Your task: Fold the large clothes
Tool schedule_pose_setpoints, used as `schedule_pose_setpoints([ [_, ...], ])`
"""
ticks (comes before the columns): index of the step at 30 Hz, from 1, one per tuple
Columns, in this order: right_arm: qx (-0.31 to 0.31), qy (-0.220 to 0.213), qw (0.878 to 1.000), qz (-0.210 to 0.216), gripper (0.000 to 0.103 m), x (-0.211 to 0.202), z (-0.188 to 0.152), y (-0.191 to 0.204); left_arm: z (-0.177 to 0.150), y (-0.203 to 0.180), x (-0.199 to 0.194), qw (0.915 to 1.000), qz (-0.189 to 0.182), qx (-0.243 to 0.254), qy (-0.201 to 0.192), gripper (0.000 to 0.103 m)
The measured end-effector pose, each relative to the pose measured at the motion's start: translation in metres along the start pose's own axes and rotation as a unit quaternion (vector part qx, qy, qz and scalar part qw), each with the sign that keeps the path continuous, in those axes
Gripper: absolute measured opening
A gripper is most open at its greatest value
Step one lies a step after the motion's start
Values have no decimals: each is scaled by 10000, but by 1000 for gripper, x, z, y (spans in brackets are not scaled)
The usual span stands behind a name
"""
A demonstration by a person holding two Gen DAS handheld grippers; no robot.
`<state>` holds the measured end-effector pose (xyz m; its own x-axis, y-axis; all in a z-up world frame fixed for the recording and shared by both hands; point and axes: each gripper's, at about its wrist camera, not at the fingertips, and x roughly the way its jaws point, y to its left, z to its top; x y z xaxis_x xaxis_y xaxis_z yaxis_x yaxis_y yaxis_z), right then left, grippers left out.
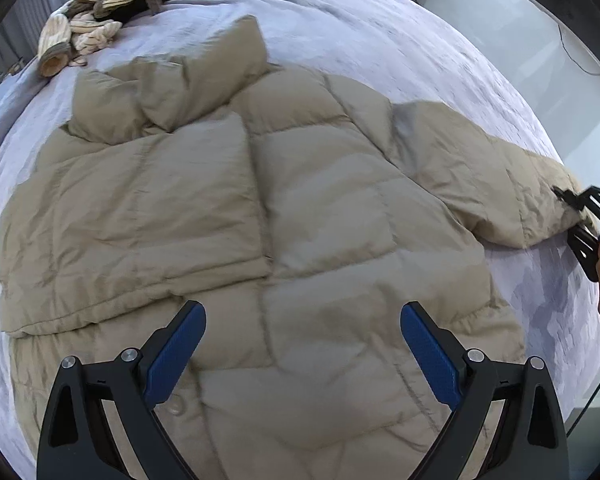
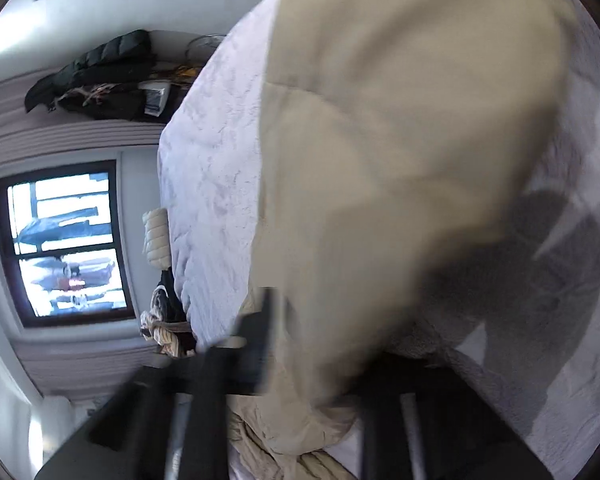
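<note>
Beige puffer jacket (image 1: 260, 208) spread across bed (image 1: 400, 60), left gripper (image 1: 303, 344) spread wide above hem, right gripper (image 1: 580, 216) clamped on sleeve cuff at bed's right edge.

Left gripper (image 1: 303, 344) jaws spread wide; right gripper (image 1: 580, 216) jaws clamped.

- A beige quilted puffer jacket (image 1: 260, 208) lies spread front-up across a pale lavender bed (image 1: 380, 40), its closed front seam running down the middle.
- One sleeve (image 1: 168, 80) is folded inward and bunched over the upper chest near the collar.
- The other sleeve (image 1: 480, 184) stretches out sideways toward the bed's edge; in the blurred right wrist view it (image 2: 400, 120) fills most of the frame.
</note>
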<state>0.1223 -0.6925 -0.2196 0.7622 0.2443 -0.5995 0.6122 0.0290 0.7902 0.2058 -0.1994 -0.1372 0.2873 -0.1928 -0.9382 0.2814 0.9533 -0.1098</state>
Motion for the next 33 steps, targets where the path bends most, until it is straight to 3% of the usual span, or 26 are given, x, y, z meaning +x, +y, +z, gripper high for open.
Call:
schedule_pose_setpoints([
  [3, -291, -150, 9993, -204, 8, -5, -8, 17, 2, 17, -4, 9998, 60, -150, -101, 98],
  [6, -1023, -299, 9932, -469, 7, -8, -23, 56, 3, 32, -6, 9992, 216, -285, -201, 98],
  [12, -2573, -333, 9642, -544, 7, 10, -85, 154, -3, 65, -16, 9973, 276, -599, -328, 98],
  [16, -3852, -44, 9221, -377, 7, 37, -155, 215, -8, 88, -25, 9951, 399, -778, -457, 98],
  [19, -4950, 217, 8678, -386, 7, 63, -230, 247, -15, 116, -33, 9920, 523, -1013, -548, 98],
  [20, -5341, 352, 8437, -405, 7, 75, -261, 253, -18, 123, -36, 9905, 572, -1106, -578, 98],
  [23, -5944, 825, 7983, -511, 7, 106, -331, 244, -26, 150, -41, 9863, 694, -1367, -613, 98],
  [28, -6195, 1546, 7624, -1050, 7, 169, -405, 190, -45, 189, -44, 9808, 870, -1651, -565, 98],
  [31, -6151, 1731, 7568, -1377, 7, 192, -421, 166, -51, 201, -42, 9793, 893, -1732, -543, 98],
  [33, -6023, 1780, 7618, -1589, 9, 198, -420, 155, -52, 209, -40, 9784, 869, -1793, -545, 98],
])
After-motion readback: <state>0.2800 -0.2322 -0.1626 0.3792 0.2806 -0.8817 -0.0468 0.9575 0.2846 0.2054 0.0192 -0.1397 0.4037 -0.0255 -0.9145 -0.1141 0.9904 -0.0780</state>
